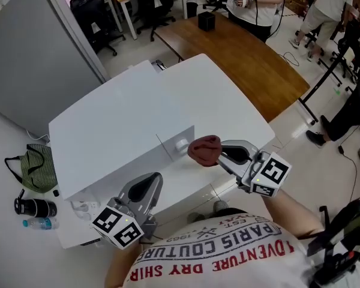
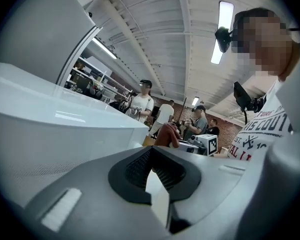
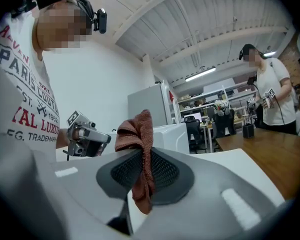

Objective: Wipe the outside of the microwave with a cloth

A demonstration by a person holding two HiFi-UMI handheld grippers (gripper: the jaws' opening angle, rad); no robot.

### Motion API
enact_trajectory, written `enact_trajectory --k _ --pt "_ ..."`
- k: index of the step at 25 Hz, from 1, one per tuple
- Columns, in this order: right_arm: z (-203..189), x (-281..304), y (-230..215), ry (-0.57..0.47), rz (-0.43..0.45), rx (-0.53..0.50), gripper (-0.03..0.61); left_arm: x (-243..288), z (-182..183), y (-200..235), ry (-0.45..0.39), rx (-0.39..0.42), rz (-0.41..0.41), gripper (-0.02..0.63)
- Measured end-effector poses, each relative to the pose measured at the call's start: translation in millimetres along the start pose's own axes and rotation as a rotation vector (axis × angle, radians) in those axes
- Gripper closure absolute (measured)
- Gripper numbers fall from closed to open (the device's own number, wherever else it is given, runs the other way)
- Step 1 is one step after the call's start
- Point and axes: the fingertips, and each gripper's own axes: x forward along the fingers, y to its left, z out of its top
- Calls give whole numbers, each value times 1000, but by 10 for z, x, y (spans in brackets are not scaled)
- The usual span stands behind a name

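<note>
While the left hand-held gripper is pinched closed on nothing, the right hand-held gripper is clamped tight on the one reddish-brown cloth. So that's two grippers, one cloth. The cloth runs lengthwise along the jaws, bunched end poking past the tips at the single white microwave, right by its near top edge. One wooden desk sits behind.

white table carries the white microwave; on the floor beside it lie a green bag, black flask, water bottle
</note>
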Motion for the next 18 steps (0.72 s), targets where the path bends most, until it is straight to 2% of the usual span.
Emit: enact_trajectory --k 3,6,13,16,18 --pt "67 -4 -188 -18 -6 -8 538 115 14 25 15 -1 11 614" --pt "122 -28 -396 -37 28 -5 538 308 23 -14 32 0 29 612" --pt "37 103 -815 -24 213 5 538 795 85 -71 7 -22 128 612" --pt "-67 267 -906 -8 279 28 538 868 61 -65 -22 -74 208 612" --pt "-118 384 -912 3 327 32 538 902 40 -79 -21 -82 254 612"
